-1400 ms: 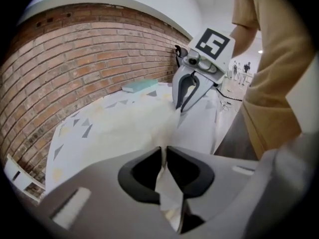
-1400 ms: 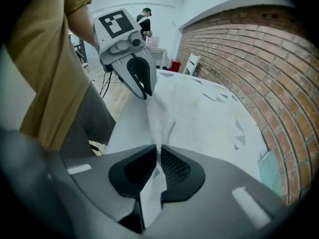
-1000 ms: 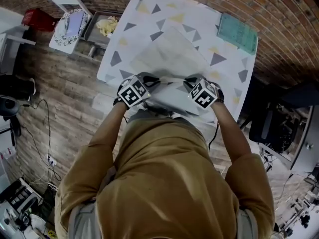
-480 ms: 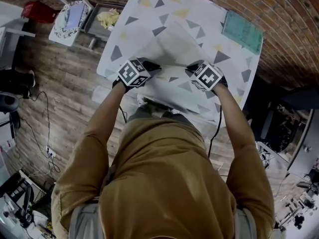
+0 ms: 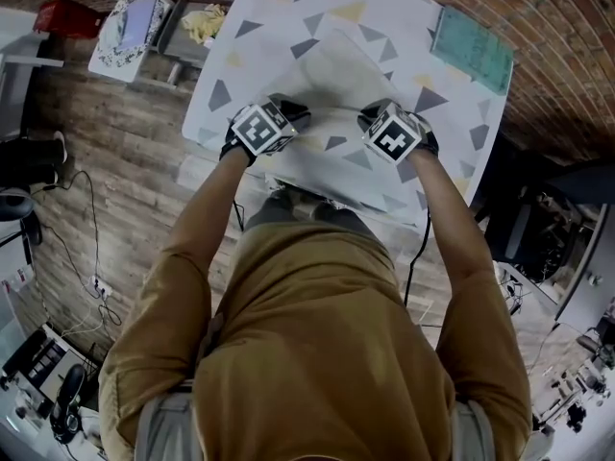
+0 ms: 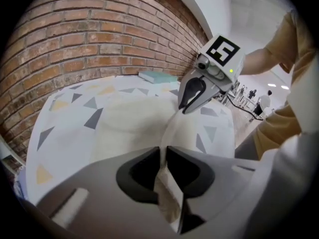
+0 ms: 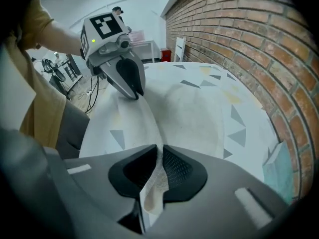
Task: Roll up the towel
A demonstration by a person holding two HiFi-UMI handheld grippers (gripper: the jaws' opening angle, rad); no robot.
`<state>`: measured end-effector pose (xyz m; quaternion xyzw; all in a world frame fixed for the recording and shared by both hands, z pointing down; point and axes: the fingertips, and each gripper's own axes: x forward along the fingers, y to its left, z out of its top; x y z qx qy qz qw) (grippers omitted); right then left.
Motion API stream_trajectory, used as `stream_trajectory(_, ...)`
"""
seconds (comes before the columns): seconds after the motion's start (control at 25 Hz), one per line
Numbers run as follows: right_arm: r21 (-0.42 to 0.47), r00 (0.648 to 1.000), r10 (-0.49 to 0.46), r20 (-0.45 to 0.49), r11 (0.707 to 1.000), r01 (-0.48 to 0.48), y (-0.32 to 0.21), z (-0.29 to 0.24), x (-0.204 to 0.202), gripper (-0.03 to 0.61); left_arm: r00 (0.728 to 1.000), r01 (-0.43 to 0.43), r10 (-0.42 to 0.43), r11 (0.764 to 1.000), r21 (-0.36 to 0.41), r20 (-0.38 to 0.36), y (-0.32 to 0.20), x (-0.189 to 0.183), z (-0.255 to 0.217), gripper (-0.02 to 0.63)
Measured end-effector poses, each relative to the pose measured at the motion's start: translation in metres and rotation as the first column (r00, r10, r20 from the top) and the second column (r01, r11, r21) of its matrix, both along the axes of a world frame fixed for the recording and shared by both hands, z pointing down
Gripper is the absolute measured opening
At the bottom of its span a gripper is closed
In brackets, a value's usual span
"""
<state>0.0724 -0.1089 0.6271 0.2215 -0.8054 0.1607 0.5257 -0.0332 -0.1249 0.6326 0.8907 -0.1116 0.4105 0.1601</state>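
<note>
Towel (image 5: 332,77) is lying flat across the middle of the table (image 5: 223,65), with its near edge lifted just off the table on the person's side. Left gripper (image 5: 291,115) is pinching that edge near the table's left side, jaws nearly together with a fold of cloth squeezed between the pads. Right gripper (image 5: 371,115) is doing the same toward the table's right side, jaws narrow, clamping the cloth. The edge is running taut between the two, both pointing down at the table. A green pad (image 5: 471,51) is sitting at the table's far right corner, well apart from the towel.

Step looks like the very start of the roll: edge picked up, no turn made yet, rest of the towel spread toward the table's far side. Next move probably calls for tipping the edge over onto the towel and both grippers moving evenly away from the table's near edge so the roll starts straight and tight
</note>
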Motion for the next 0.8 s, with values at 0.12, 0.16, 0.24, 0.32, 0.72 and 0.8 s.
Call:
stream_trajectory(0.12, 0.045, 0.998, -0.023, -0.05, 0.999, 0.025, -0.002, 0.008, 0.0, 0.035, 0.999, 0.001, -0.002, 0.999, 0.049, 0.033, -0.003, 0.002, 0.001, 0.098)
stream_trajectory(0.16, 0.063, 0.997, -0.029, -0.066, 0.997, 0.033, -0.003, 0.01, 0.0, 0.035, 0.999, -0.002, -0.001, 0.998, 0.066, 0.043, -0.003, 0.004, 0.001, 0.104)
stream_trajectory(0.24, 0.106, 0.995, -0.036, -0.094, 0.993, 0.046, -0.005, 0.013, 0.0, 0.037, 0.998, -0.011, 0.003, 0.994, 0.11, 0.067, -0.005, 0.004, 0.005, 0.133)
stream_trajectory(0.32, 0.149, 0.991, -0.042, -0.123, 0.987, 0.06, -0.006, 0.015, 0.001, 0.046, 0.996, -0.018, 0.005, 0.99, 0.141, 0.088, -0.006, 0.003, 0.009, 0.15)
stream_trajectory(0.72, 0.279, 0.974, -0.078, -0.214, 0.95, 0.138, -0.004, 0.018, -0.003, 0.048, 0.996, 0.056, -0.072, 0.968, 0.243, 0.057, -0.009, -0.003, 0.01, 0.176)
stream_trajectory(0.8, 0.295, 0.972, -0.079, -0.222, 0.945, 0.144, -0.005, 0.017, -0.003, 0.048, 0.995, 0.061, -0.08, 0.967, 0.247, 0.065, -0.009, -0.003, 0.011, 0.176)
